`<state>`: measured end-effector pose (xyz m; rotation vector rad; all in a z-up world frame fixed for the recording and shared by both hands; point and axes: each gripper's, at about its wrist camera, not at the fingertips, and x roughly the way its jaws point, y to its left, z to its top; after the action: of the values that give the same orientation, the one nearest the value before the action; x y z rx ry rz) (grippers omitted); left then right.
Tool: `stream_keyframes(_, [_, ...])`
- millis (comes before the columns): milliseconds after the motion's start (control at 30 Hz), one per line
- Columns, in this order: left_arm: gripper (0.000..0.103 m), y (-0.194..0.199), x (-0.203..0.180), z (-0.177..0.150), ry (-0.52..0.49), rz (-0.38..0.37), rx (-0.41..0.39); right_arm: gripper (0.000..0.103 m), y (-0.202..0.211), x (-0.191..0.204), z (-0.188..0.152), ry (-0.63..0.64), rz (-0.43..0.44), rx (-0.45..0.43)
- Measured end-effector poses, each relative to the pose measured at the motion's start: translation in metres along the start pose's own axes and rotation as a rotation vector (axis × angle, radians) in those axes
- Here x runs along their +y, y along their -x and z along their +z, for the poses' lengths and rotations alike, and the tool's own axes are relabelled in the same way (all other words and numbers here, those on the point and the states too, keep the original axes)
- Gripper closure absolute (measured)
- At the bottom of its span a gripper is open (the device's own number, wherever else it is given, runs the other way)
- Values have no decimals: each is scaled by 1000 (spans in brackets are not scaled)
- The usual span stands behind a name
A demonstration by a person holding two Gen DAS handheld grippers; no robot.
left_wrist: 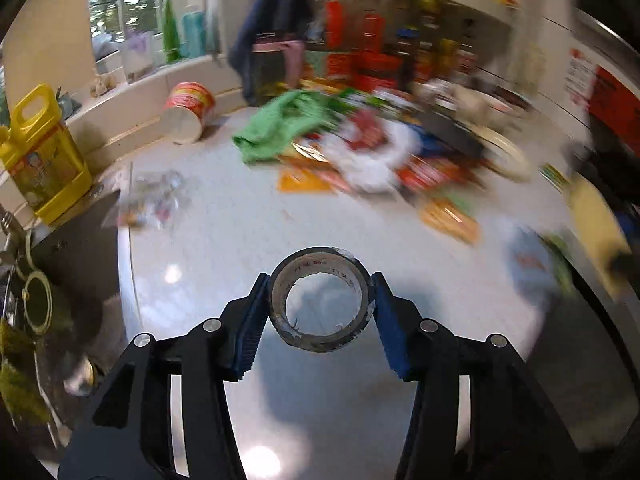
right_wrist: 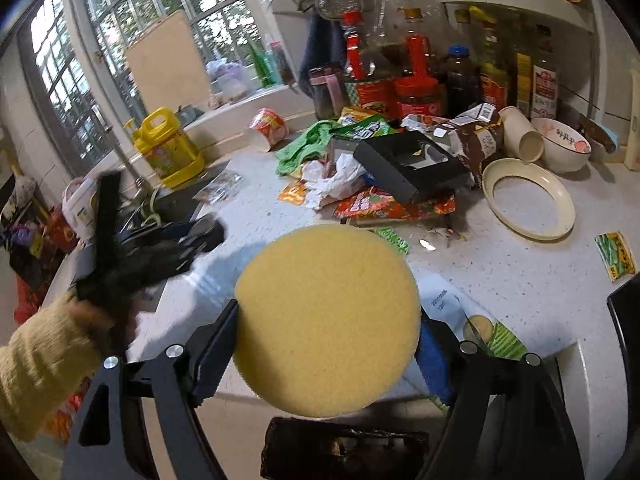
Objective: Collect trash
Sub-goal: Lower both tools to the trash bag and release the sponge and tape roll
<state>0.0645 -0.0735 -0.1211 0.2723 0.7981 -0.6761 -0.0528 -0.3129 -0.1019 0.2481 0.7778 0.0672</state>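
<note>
The left tongs (left_wrist: 320,304) squeeze a roll of tape (left_wrist: 320,300) between their two blue pads (left_wrist: 250,328). One pad presses on each side of the roll. The roll is held up over the white surface (left_wrist: 240,232), and its shadow falls on the surface below it. The hole in the roll points at the camera, so we look right through it. The roll is gray and worn, with bits of torn tape on its rim.

The right tongs (right_wrist: 326,328) squeeze a round yellow sponge (right_wrist: 326,320). Its flat face is turned to the camera and it stands on its edge, held up over the surface. The tips of the right tongs are hidden behind the sponge.

In the right wrist view, the left tongs (right_wrist: 160,248) are at the left side, blurred, pointing right across the edge of the surface. A hand (right_wrist: 104,312) in a yellow knit sleeve (right_wrist: 40,364) holds their handle.

Farther out, a heap of wrappers (right_wrist: 392,204) lies in the middle of the surface, with a green cloth (right_wrist: 304,146) and a black box (right_wrist: 412,164). A tipped paper cup (right_wrist: 270,126) lies near a yellow jug (right_wrist: 168,148).
</note>
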Motion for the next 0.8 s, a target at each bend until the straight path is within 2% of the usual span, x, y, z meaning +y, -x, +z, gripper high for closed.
stream_keyframes(67, [54,20,-14,-25,9,-36,21,25,5,3,-9,29,-3,22])
stream_keyframes(167, [54,42,-44,-74,22,-82,94,25,9,5,-29,40,11,81])
stream_keyframes(267, [54,41,-68,-121,39,-132,207,25,7,8,-61,49,17,173])
stream_keyframes(400, [54,13,-88,-173,78,-187,348,25,-14,5,-111,37,9,318])
stream_keyframes(500, [53,-20,-93,-197,105,-193,424,25,-38,0,-145,59,-26,413])
stream_keyframes(567, [53,-44,-97,-207,96,-171,471,24,-54,-5,-167,72,-56,470])
stream_keyframes(633, [49,-66,-98,-214,98,-159,521,19,-64,-11,-181,79,-91,499])
stream_keyframes(667, [37,-72,-98,-216,106,-153,535,17,-68,-15,-188,67,-105,518])
stream_keyframes(700, [21,-79,-97,-217,116,-139,548,11,-71,-19,-192,47,-100,535])
stream_keyframes(733, [19,-80,-97,-219,124,-144,550,6,-75,-25,-197,19,-97,552])
stream_keyframes(800, [14,-80,-100,-223,131,-150,553,5,-78,-32,-203,0,-119,567])
